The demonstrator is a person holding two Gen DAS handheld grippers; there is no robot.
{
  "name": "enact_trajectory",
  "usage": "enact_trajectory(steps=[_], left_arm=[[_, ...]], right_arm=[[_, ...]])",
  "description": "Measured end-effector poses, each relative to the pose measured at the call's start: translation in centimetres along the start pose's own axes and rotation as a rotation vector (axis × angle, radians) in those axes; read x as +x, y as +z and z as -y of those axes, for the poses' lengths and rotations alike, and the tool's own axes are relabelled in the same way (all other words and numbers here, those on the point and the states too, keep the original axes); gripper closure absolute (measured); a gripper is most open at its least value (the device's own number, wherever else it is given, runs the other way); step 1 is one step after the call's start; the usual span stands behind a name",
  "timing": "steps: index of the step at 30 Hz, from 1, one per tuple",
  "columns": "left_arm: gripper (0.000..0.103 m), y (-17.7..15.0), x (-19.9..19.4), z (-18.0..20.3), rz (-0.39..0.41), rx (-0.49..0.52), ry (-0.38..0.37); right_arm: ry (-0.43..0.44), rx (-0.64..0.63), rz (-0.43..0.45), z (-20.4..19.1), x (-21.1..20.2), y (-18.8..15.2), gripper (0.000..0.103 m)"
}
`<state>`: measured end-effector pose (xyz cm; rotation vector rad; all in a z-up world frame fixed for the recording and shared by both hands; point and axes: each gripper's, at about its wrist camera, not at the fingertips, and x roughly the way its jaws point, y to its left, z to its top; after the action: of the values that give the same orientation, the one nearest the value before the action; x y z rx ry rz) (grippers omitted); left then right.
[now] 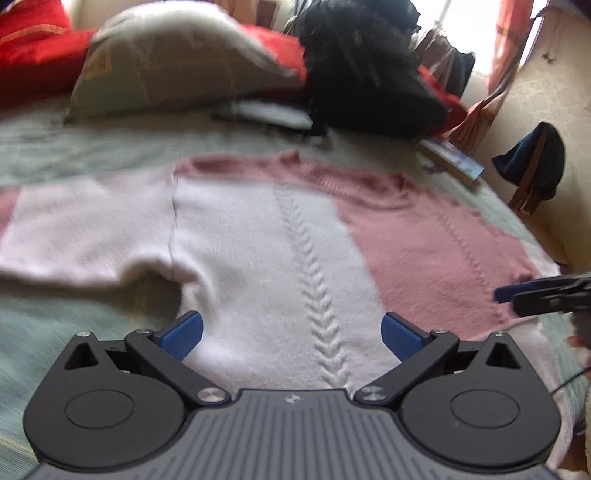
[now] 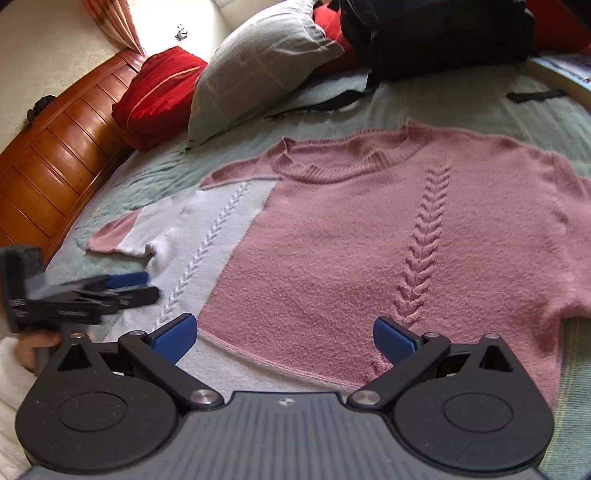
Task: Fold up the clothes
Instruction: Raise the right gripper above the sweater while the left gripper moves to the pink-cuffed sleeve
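A knitted short-sleeved sweater, pink (image 2: pixel 332 236) on one side and white (image 1: pixel 236 236) on the other, lies flat and face up on the bed, neckline toward the pillows. My left gripper (image 1: pixel 291 332) hovers open over the white half near the hem, with nothing between its blue pads. Over the pink half at the hem, my right gripper (image 2: pixel 284 336) is open and holds nothing. Each gripper also shows from the side in the other's view: the left gripper (image 2: pixel 122 286) at the left edge, the right gripper (image 1: pixel 517 293) at the right edge.
A pale green bedspread (image 2: pixel 155 177) covers the bed. At its head lie a grey pillow (image 2: pixel 258 70), red cushions (image 2: pixel 159 92) and a black bag (image 2: pixel 436 33). A wooden headboard (image 2: pixel 55 147) runs along the left, and a book (image 1: pixel 454 155) rests near the far right edge.
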<state>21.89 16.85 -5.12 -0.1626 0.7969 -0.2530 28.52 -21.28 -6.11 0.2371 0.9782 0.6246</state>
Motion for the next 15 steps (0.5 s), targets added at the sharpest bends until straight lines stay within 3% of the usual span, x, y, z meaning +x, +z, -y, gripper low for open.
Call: enact_trajectory(steps=[5,9,12,15], left_arm=[[0.001,2.6,-1.5,-3.4,0.075,0.046,0.141],[0.001,4.1,0.2,-8.0,0.081,-0.001,0.277],[0.001,4.0,1.7,-10.9,0.074,-0.074,0.289],[0.001,2.6,2.3,-12.2,0.047,-0.136,0.253]], right_arm=[[0.001,-0.004,0.002,-0.1,0.3,0.3,0.000],[-0.009,0.002,0.003,-0.2,0.5,0.4,0.000],[-0.017,0.004,-0.002,-0.2,0.9,0.6,0.000],[-0.022,0.005,-0.008,-0.2,1.3,0.8,0.000]])
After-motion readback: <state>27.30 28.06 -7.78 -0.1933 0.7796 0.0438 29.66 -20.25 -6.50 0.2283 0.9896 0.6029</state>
